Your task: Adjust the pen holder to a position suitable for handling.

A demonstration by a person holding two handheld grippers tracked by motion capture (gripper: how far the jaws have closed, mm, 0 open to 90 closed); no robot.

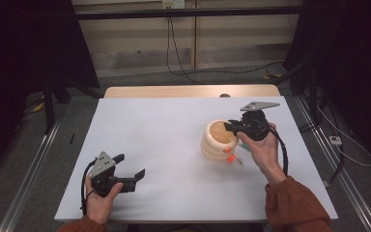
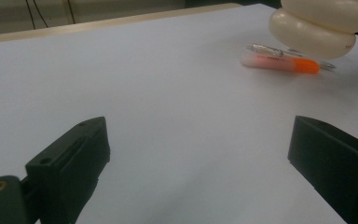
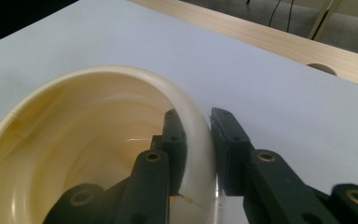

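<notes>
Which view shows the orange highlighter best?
The left gripper view: the orange highlighter lies in full length on the table, beside a clear pen, at the foot of the cream ribbed cup. The high view gives a small orange speck by the cup.

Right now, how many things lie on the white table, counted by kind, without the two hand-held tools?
Cream ribbed pot: 1
Orange-capped marker: 1
Clear pen: 1
Total: 3
</notes>
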